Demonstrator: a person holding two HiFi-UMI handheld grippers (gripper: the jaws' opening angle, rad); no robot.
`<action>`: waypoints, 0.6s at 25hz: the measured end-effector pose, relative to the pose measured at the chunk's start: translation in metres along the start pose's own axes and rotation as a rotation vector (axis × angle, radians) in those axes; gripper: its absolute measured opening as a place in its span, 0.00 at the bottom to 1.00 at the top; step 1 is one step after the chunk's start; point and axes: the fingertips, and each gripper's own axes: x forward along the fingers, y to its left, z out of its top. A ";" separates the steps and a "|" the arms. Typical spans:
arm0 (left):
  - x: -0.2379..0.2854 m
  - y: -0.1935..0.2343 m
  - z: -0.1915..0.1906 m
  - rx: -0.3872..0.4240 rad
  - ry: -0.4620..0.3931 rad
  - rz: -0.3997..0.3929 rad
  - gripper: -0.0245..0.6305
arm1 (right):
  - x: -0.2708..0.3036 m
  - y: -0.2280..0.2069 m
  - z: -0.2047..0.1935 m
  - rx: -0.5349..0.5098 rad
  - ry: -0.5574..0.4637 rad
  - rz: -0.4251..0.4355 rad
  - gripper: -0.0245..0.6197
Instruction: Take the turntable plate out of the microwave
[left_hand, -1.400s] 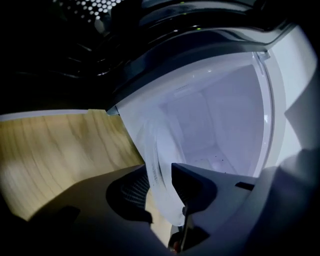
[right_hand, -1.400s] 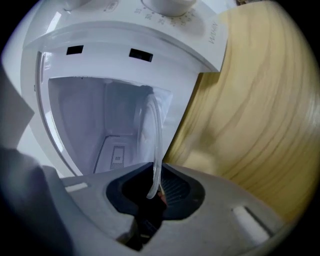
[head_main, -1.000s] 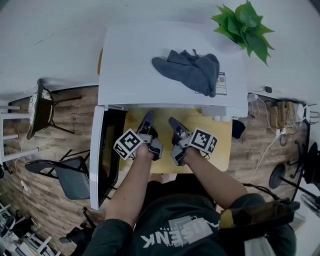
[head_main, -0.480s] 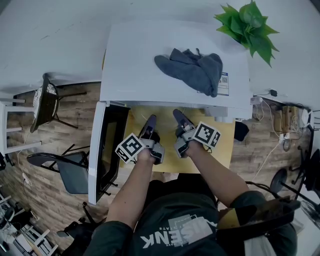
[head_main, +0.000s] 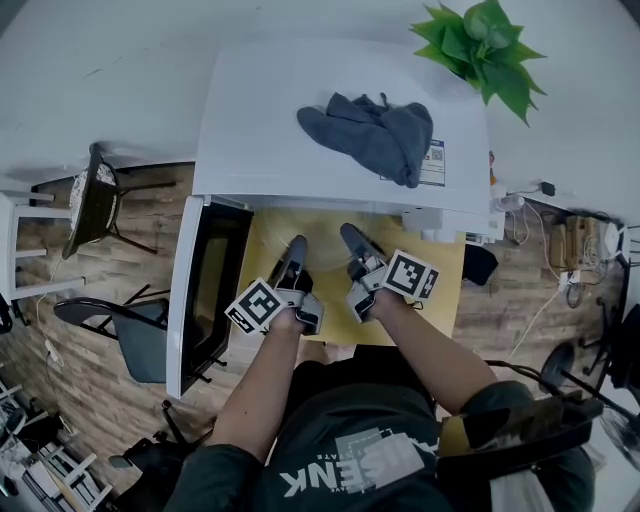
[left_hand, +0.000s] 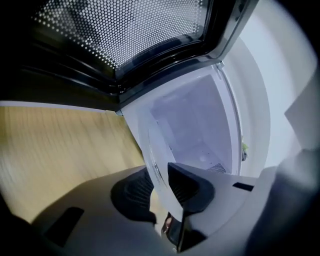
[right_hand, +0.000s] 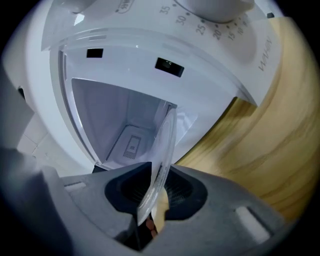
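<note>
**Glass turntable plate, clear and round (right_hand: 165, 142), may slip**

My left tongs (left_hand: 159, 186) and right tongs (right_hand: 156, 189) each pinch one rim of it, nearly closed, just outside the open white microwave (head_main: 260, 120) and above the yellow wooden surface (head_main: 268, 235). If one hand twists or loosens, I think the smooth glass can fall.

Right gripper view: the microwave (right_hand: 150, 65) front carries a timer dial (right_hand: 210, 6) ringed with the numerals 35, 30, 25, 20 and 15; further numerals are blurred. Grey lettering (right_hand: 265, 52) beside it begins "Wh"; the remainder is unreadable.

Head view: a sticker (head_main: 432, 163) on the microwave top, print too small to read. The person's shirt (head_main: 330, 420) bears white letters "ENK", seen upside down and partly cut off.
</note>
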 end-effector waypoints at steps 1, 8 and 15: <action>-0.002 -0.002 0.000 0.007 -0.005 0.000 0.17 | -0.002 0.002 -0.001 -0.008 0.008 0.005 0.15; -0.016 -0.011 -0.011 -0.001 -0.046 -0.007 0.17 | -0.016 0.012 -0.005 -0.050 0.050 0.031 0.15; -0.037 -0.019 -0.015 0.099 -0.077 0.055 0.17 | -0.029 0.021 -0.011 -0.070 0.102 0.052 0.16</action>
